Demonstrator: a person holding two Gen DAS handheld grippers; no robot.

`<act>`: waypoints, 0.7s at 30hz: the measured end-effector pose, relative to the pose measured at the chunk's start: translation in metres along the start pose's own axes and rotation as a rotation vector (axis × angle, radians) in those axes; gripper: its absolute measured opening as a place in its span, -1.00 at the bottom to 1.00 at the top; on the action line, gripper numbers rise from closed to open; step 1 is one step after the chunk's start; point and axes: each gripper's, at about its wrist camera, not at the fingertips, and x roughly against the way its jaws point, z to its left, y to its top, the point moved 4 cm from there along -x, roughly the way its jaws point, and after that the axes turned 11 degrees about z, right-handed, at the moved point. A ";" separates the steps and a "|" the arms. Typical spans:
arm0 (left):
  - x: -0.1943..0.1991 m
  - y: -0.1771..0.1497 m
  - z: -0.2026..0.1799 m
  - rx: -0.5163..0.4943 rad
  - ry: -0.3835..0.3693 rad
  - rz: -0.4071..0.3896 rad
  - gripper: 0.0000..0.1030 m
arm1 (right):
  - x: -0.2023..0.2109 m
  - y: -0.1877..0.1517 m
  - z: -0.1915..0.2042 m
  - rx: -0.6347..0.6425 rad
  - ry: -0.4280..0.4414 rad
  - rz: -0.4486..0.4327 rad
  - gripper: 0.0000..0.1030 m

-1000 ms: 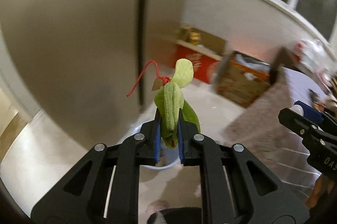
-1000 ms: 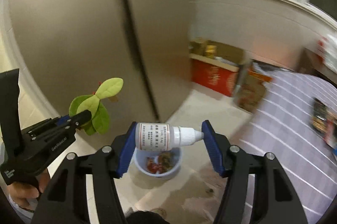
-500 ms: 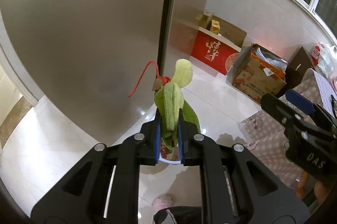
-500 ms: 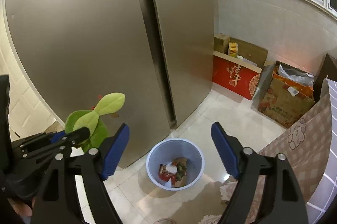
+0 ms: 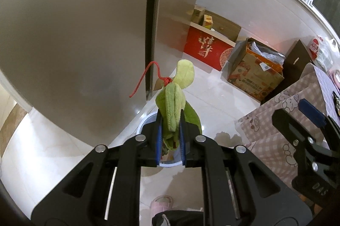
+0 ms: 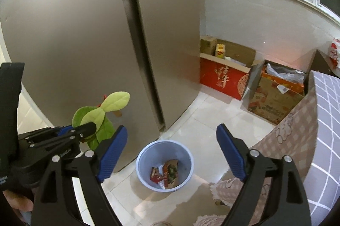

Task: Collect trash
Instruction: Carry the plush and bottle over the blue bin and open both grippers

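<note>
The left gripper [image 5: 170,136] is squeezing its fingers on a green plush leaf toy [image 5: 173,106] with a red string [image 5: 146,77], holding it above the blue trash bin [image 6: 164,164] on the floor. The right gripper [image 6: 171,140] is opening its fingers with nothing between them — directly over that bin. The risk, I judge: the toy is hanging nearer the bin's rim than its middle, so letting go here could be dropping it onto the floor — or the string snagging a finger.

Pale tiled floor [image 6: 214,119] carries a blue bin [image 6: 164,162], cardboard boxes [image 6: 274,96], perhaps a slipper [image 5: 161,202].
</note>
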 end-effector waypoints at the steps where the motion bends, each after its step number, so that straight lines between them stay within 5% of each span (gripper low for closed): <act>1: -0.001 0.002 -0.002 -0.003 -0.002 -0.001 -0.74 | 0.001 0.000 -0.002 -0.004 -0.004 -0.004 0.65; 8: -0.009 0.022 -0.017 -0.028 0.011 -0.020 -0.65 | 0.010 0.002 -0.018 -0.055 0.000 -0.060 0.67; 10: -0.010 0.026 -0.018 -0.012 0.034 -0.027 -0.23 | 0.008 0.003 -0.020 -0.064 -0.002 -0.063 0.67; 11: -0.011 0.027 -0.017 -0.003 0.050 -0.024 0.42 | 0.007 0.003 -0.022 -0.070 -0.002 -0.061 0.67; 12: -0.009 0.026 -0.016 0.006 0.067 -0.045 0.51 | 0.007 0.003 -0.023 -0.074 0.000 -0.056 0.67; 21: 0.015 0.014 -0.023 -0.014 0.086 -0.073 0.51 | 0.019 -0.001 -0.024 -0.084 0.003 -0.055 0.67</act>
